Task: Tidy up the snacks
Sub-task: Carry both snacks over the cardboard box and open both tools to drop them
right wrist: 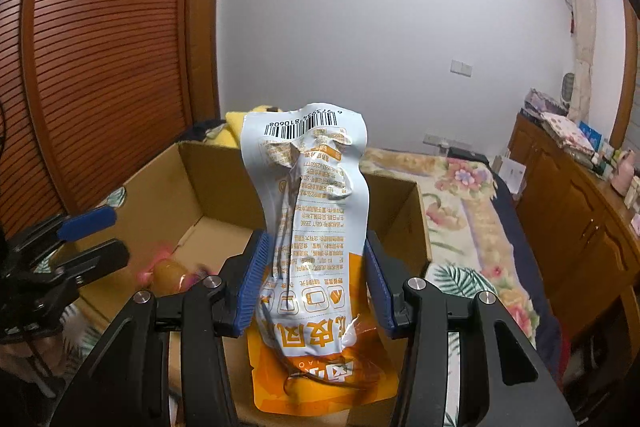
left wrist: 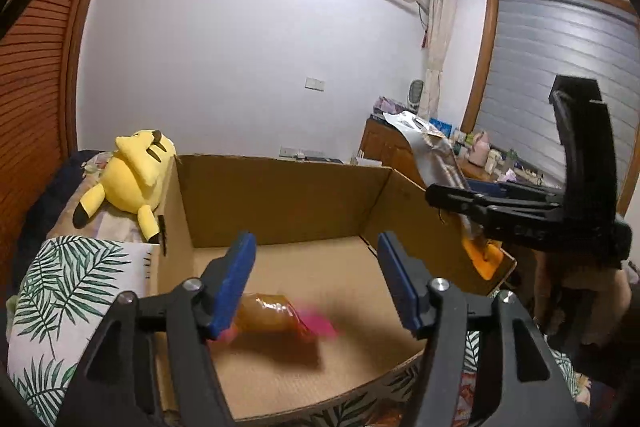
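The left gripper [left wrist: 316, 279] is wide open with nothing in it, above the box [left wrist: 280, 195]. A pink and brown snack [left wrist: 276, 315] lies blurry inside the box. The right gripper [right wrist: 314, 283] squeezes a white and orange bag [right wrist: 316, 211] at the box's edge.

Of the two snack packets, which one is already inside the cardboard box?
The small amber packet with pink ends: it is in the brown cardboard box, while the white-and-orange pouch is held by the right gripper.
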The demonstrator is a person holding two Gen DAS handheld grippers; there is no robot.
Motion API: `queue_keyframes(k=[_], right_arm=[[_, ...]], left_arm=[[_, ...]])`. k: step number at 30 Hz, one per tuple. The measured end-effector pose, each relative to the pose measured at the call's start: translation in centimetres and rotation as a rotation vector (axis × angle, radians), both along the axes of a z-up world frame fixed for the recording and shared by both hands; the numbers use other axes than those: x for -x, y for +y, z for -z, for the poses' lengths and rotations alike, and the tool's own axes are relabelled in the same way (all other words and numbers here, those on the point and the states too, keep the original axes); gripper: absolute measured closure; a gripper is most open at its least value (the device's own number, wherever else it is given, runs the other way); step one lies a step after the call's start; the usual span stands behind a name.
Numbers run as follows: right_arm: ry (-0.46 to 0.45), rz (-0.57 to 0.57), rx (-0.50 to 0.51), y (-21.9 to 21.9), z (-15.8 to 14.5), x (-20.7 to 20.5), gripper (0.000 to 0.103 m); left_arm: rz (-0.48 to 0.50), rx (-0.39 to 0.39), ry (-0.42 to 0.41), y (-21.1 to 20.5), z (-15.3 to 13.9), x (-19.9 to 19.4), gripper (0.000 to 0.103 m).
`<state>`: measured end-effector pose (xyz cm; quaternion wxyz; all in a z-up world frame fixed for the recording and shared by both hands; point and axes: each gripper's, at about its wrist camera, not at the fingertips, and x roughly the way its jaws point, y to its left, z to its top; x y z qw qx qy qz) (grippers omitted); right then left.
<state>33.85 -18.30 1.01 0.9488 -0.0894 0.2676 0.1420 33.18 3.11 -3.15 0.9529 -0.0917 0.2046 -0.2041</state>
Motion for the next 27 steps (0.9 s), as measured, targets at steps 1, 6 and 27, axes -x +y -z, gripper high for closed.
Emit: queue_keyframes(k=[1, 6, 27], right_arm=[[-0.003, -0.001, 0.002, 0.3, 0.0, -0.1, 0.055], [0.021, -0.004, 0.010, 0.8, 1.0, -1.2, 0.051], [-0.031, -0.046, -0.131, -1.1, 0.1, 8.9, 0.042]], left_arm=[[-0.005, 0.006, -0.001, 0.2, 0.0, 0.0, 0.040], [-0.036, -0.020, -0.009, 0.5, 0.1, 0.1, 0.038], [-0.061, -0.123, -0.066, -0.8, 0.0, 1.8, 0.018]])
